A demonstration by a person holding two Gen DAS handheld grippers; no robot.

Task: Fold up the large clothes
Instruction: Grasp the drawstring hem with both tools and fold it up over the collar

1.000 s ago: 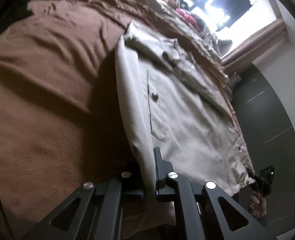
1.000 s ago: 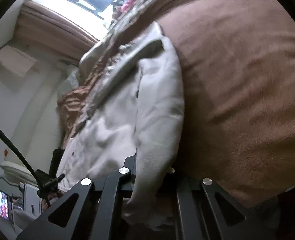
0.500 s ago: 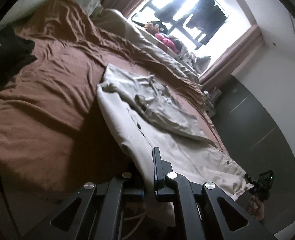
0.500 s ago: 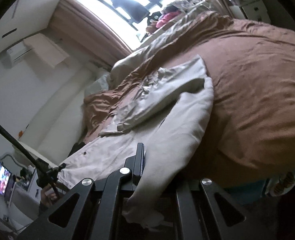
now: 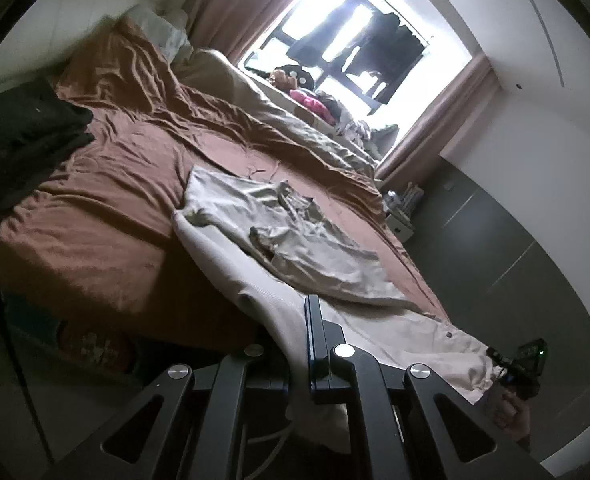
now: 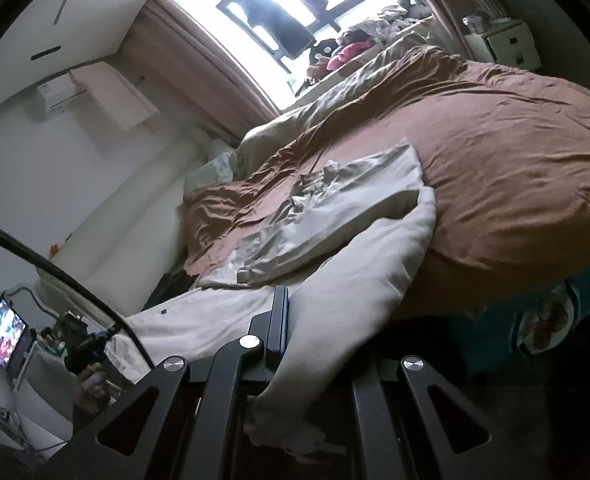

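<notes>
A large beige jacket (image 5: 295,236) lies partly on the brown bed (image 5: 107,216), its near end lifted off the bed's edge. My left gripper (image 5: 299,344) is shut on one corner of the jacket's lower hem. My right gripper (image 6: 295,320) is shut on the other side of the jacket (image 6: 347,280), cloth hanging down between its fingers. The hem stretches between the two grippers. In the left wrist view the right gripper (image 5: 515,368) shows at the far right; in the right wrist view the left gripper (image 6: 91,344) shows at lower left.
A dark folded pile of clothes (image 5: 19,140) sits on the bed's left side. A rumpled duvet (image 5: 295,120) lies along the window side. A dark wardrobe (image 5: 515,248) stands right. A lit screen (image 6: 3,328) is on a stand.
Both grippers have pulled back and up from the bed with the jacket's hem. The bed and room have come into wider view, and the jacket has slid toward the bed's edge.
</notes>
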